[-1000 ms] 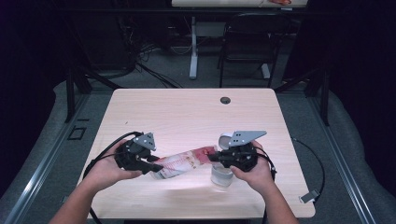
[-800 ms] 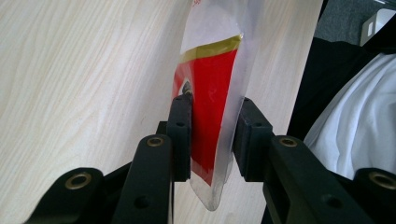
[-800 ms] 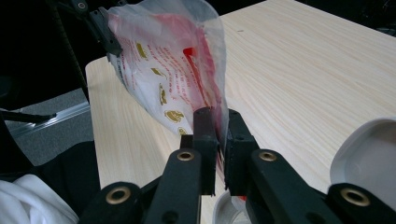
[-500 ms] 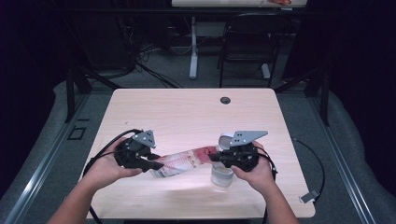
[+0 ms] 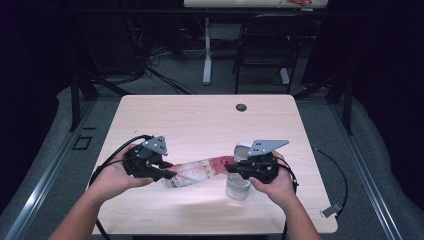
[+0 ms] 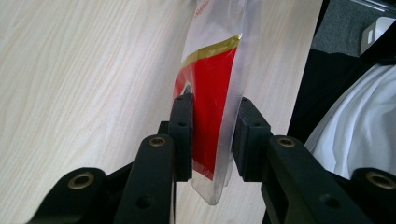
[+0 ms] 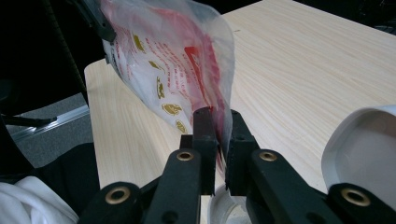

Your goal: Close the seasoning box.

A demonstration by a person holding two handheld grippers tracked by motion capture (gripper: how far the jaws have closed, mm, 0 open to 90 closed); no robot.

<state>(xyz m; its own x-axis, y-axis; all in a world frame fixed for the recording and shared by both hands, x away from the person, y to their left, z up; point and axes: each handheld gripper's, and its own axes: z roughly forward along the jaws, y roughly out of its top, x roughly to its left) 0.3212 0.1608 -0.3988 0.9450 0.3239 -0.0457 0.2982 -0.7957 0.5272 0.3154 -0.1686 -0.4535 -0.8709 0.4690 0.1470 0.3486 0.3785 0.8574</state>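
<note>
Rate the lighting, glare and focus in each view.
High view: table lit, surroundings dark, bright patch by the cup. Left gripper view: pouch sharp, clear edge shiny, left gripper slightly soft. Right gripper view: right gripper and cup rim soft, pouch plastic glossy.

Table brightly lit from above; surroundings dark; close jaws perhaps slightly blurred.

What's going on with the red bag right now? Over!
Left gripper shut on one end of the red bag, right gripper shut on the other. Bag stretched above the table. White cup under right gripper. Nothing blocking.
</note>
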